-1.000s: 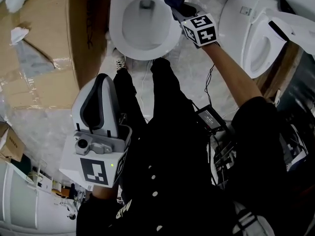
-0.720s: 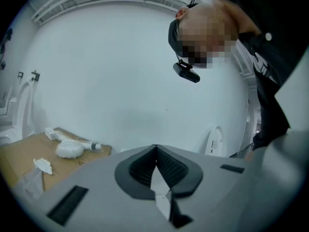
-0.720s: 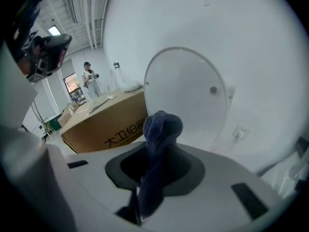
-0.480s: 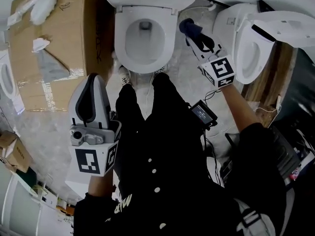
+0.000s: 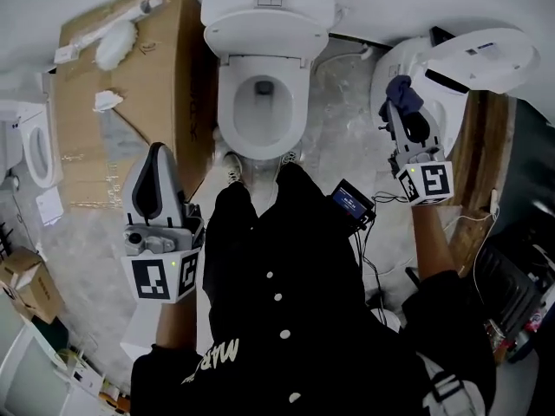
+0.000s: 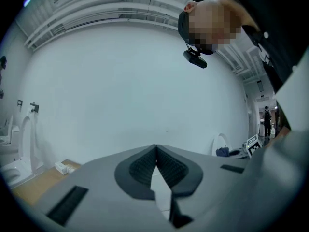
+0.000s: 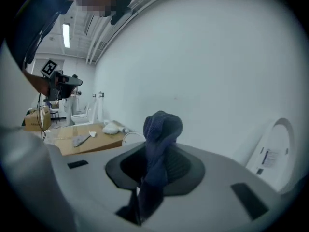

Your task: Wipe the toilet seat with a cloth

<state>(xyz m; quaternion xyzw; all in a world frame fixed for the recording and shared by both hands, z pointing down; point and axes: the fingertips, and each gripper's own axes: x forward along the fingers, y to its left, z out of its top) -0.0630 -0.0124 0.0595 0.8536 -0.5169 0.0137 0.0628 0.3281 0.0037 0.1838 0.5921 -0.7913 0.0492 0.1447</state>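
The white toilet (image 5: 260, 102) stands at the top middle of the head view, its seat (image 5: 228, 115) ringing the open bowl. My right gripper (image 5: 398, 104) is held up to the right of it, in front of a second toilet, and is shut on a dark blue cloth (image 5: 401, 89). In the right gripper view the cloth (image 7: 159, 144) bunches above the jaws and hangs down between them. My left gripper (image 5: 159, 150) is raised at my left side, away from the toilet. Its fingertips (image 6: 155, 150) meet with nothing between them, and it points at a white wall.
A second toilet (image 5: 434, 102) with a raised lid (image 5: 486, 55) stands at the right. A large cardboard box (image 5: 139, 94) lies left of the middle toilet, with white items on it. A small black device (image 5: 351, 204) with cables hangs by my legs. More toilets (image 5: 30, 146) stand at the far left.
My right gripper has carried the cloth away from the middle toilet's rim, rightward to in front of the second toilet. The head view has drawn back. The left gripper has barely moved.
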